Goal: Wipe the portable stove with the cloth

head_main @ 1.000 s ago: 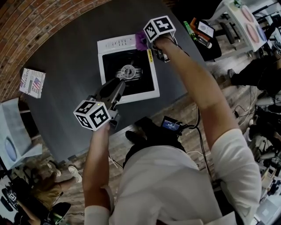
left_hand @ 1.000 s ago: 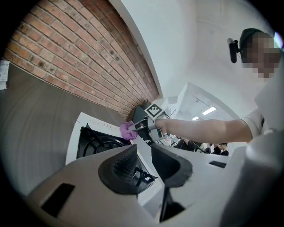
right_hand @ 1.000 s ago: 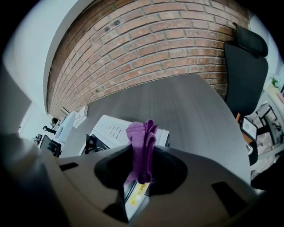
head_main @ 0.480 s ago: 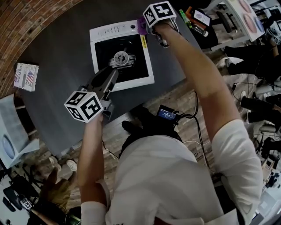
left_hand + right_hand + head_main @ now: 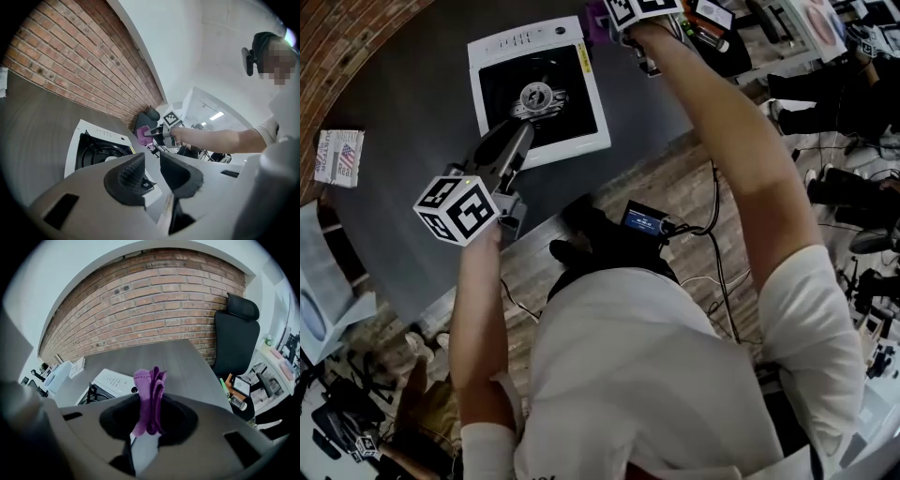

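Purple cloth (image 5: 149, 390) clamped upright between the closed jaws of the right gripper (image 5: 149, 427), up by the far right corner of the white portable stove (image 5: 520, 42), apparently off its surface. Best lowered flat onto the rim, then drawn across in overlapping strokes, skirting the burner. Left gripper (image 5: 152, 164) parted, empty, free to steady the casing. Stove close to the near edge of the grey table (image 5: 412, 103); brick wall (image 5: 84, 61) behind, black office chair (image 5: 236, 333) alongside.

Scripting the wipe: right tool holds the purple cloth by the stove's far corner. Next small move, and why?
Probably lower the right tool until the purple cloth touches the stove's white rim. The cloth is pinched in that tool but appears clear of the stove, beside its far corner, so nothing is being wiped.
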The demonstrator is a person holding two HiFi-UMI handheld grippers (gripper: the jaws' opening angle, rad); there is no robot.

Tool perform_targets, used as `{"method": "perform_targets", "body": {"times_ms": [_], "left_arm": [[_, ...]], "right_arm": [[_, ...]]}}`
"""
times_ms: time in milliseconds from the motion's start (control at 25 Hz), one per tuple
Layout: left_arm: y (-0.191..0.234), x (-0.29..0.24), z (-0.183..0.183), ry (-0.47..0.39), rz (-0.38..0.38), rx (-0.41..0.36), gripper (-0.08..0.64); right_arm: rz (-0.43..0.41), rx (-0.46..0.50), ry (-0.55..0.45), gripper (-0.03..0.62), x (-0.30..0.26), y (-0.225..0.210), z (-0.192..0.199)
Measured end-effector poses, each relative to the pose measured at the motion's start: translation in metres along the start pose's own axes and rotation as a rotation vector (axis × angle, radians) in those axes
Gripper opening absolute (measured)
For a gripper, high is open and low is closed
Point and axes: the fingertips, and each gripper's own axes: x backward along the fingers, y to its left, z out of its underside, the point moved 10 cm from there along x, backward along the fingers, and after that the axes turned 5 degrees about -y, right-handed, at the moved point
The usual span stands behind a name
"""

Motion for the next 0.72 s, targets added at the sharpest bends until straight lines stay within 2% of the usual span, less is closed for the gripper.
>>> {"method": "perform_targets", "body": {"times_ms": [720], "left_arm": [[-0.031, 0.055, 0.0, -0.071, 0.026, -0.038, 0.106]], "right_arm": [[-0.062, 0.118, -0.179, 0.11, 0.082, 0.052, 0.024]]}}
